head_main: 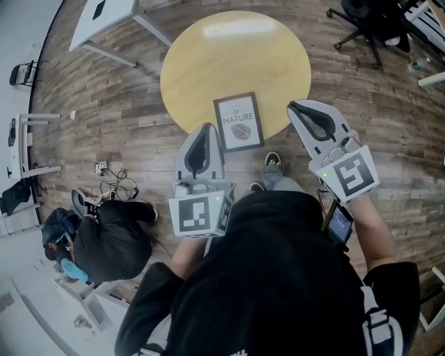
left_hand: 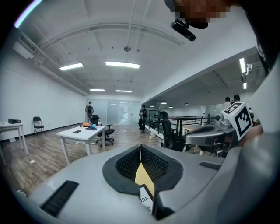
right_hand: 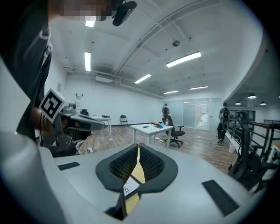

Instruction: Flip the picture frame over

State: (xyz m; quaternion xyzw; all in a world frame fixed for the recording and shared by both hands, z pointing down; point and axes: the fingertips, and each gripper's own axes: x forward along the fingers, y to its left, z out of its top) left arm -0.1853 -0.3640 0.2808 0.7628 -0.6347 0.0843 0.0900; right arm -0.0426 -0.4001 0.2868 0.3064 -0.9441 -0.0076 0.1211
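Observation:
The picture frame [head_main: 238, 122] lies face up near the near edge of the round yellow table [head_main: 208, 55]; it has a dark border and a white print with a leaf. My left gripper [head_main: 204, 127] hovers just left of the frame's near corner with its jaws shut and empty. My right gripper [head_main: 295, 105] is to the right of the frame, over the table's edge, also shut and empty. In the left gripper view the pads meet at the left gripper [left_hand: 141, 148], and a sliver of the frame [left_hand: 145, 199] shows below them. The right gripper view shows the right gripper [right_hand: 138, 146] closed, with the frame [right_hand: 128, 187] below.
A white desk [head_main: 104, 17] stands beyond the table at the left and an office chair [head_main: 368, 21] at the far right. A person in black [head_main: 111, 240] crouches on the wooden floor at my left, with cables [head_main: 111, 184] nearby. People stand far off in the room.

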